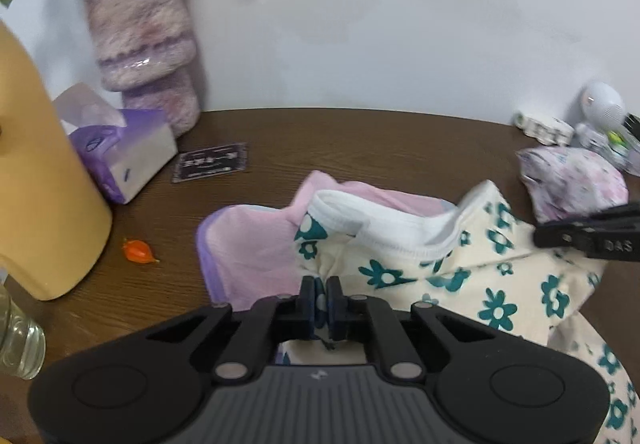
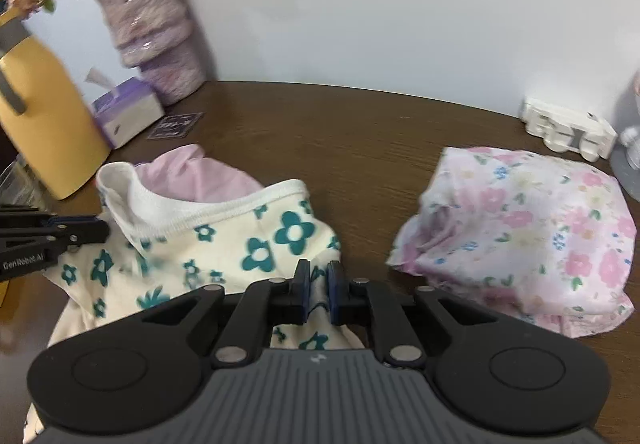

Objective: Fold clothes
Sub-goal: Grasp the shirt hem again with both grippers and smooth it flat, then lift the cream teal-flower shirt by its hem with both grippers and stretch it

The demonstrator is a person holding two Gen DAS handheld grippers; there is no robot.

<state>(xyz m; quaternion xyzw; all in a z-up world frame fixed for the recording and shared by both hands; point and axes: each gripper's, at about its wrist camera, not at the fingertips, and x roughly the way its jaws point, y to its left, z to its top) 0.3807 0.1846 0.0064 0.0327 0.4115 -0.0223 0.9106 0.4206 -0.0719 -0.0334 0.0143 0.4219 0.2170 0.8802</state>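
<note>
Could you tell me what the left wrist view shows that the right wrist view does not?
Only the left wrist view shows the small orange object and the glass jar. Only the right wrist view shows the pink floral garment nearly whole. Both share the teal-flowered garment, pinched by the left gripper and the right gripper, plus the tissue box and brown table.

Bare brown table lies open between the teal-flowered garment and the wall. A pink floral bundle blocks the right; the white toy train stands behind it. Tissue box, yellow jug and vase crowd the left.
</note>
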